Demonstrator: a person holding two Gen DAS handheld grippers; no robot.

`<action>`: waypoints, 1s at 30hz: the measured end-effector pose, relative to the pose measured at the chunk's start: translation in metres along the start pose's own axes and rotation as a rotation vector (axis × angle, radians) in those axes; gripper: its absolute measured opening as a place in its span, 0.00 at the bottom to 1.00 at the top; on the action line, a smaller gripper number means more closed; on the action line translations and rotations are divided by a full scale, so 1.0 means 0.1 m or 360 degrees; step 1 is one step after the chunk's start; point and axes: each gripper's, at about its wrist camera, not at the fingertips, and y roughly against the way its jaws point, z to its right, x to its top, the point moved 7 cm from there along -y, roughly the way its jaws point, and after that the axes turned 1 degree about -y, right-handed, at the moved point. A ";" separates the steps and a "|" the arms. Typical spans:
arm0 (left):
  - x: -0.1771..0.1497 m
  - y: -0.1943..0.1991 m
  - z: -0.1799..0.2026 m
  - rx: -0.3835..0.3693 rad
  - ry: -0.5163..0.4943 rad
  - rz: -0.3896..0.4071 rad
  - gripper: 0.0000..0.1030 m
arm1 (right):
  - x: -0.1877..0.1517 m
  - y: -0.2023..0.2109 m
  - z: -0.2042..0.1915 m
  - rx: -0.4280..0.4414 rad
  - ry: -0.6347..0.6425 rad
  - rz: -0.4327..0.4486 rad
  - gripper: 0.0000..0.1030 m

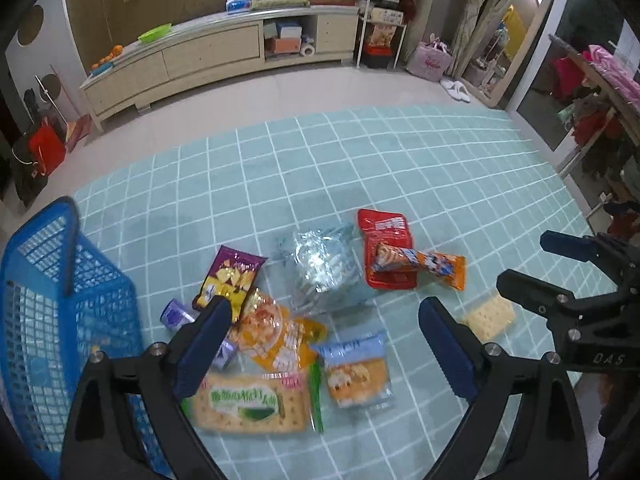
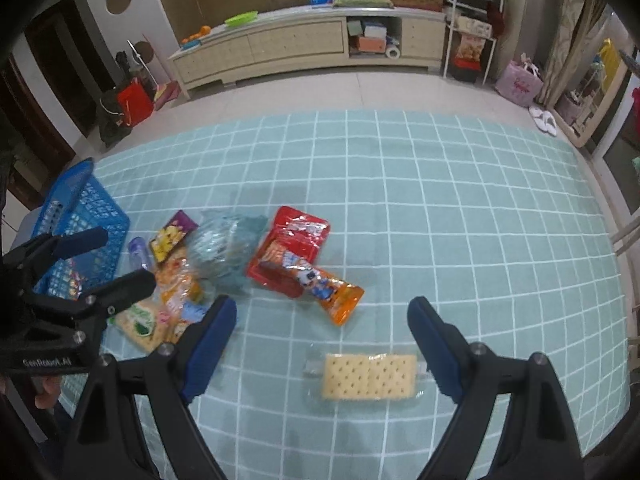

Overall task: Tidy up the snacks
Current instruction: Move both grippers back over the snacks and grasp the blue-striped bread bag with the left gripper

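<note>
Scene, read left to right. At far left stands the blue mesh basket [image 1: 60, 320], which I take to be the destination for the snacks. Beside it on the teal grid cloth [image 1: 360, 168] covering the surface lies the main heap: a purple chip bag [image 1: 230, 280], an orange packet [image 1: 276, 336], a green-printed cracker pack [image 1: 244, 404] and a small blue-topped pastry pack [image 1: 356, 372]. My left gripper [image 1: 320, 344] hangs over this heap with its fingers spread wide and nothing between them.

Centre: a crinkled silver foil bag [image 1: 324, 268], then a red pouch [image 1: 386, 252] with an orange stick pack [image 1: 420, 266] lying across it.

Right: a clear-wrapped cracker [image 2: 368, 376] lies alone, well apart from the heap. My right gripper [image 2: 320, 344] hovers above it, fingers wide open and empty, the cracker roughly between them.

Handling, as I judge it: every item looks light. The film wrappers are likely slippery and will crumple. The crackers are stiff but brittle, so I would close across the short sides of the pack with a gentle squeeze. The puffed bags are soft; I would pinch them at a sealed edge rather than the belly.
</note>
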 end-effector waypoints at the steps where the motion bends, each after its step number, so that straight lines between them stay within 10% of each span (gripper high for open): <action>1: 0.01 -0.04 -0.01 0.0003 -0.0005 -0.0008 0.91 | 0.01 -0.03 0.01 -0.0004 -0.0007 -0.0008 0.88; 25: 0.11 -1.17 -0.15 0.0014 0.0031 -0.0321 0.90 | 0.09 -0.55 0.40 -0.0025 -0.0131 -0.0133 0.88; 30: -0.04 -1.28 -0.14 -0.0014 0.0037 -0.0384 0.65 | 0.07 -0.55 0.40 -0.0022 -0.0139 -0.0142 0.88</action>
